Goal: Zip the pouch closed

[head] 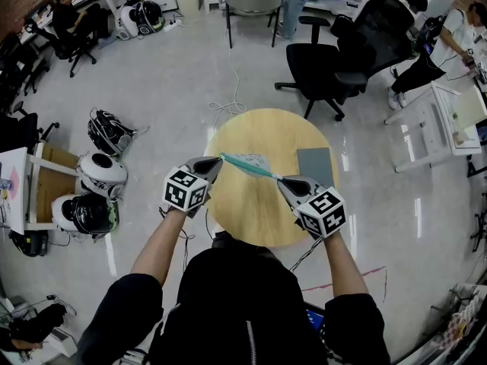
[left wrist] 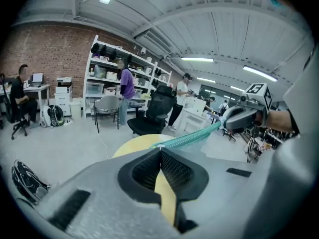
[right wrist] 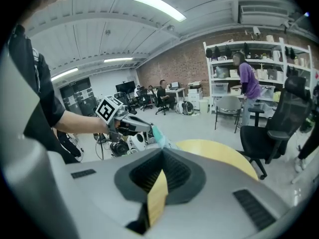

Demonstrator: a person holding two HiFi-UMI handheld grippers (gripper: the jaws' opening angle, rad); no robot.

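A teal pouch [head: 249,166] hangs stretched in the air over the round yellow table [head: 259,215], its zip edge running as a taut line between my two grippers. My left gripper [head: 220,159] is shut on the pouch's left end, and my right gripper [head: 279,179] is shut on its right end. In the left gripper view the teal edge [left wrist: 192,138] leads from my closed jaws to the right gripper [left wrist: 238,117]. In the right gripper view the pouch [right wrist: 157,135] runs from the closed jaws to the left gripper [right wrist: 130,124]. I cannot make out the zip slider.
A grey flat pad [head: 315,166] lies on the table's right side. A black office chair [head: 329,71] stands beyond the table. Helmets [head: 99,175] and a backpack [head: 110,131] sit on the floor to the left. A white cable [head: 227,106] trails on the floor behind the table.
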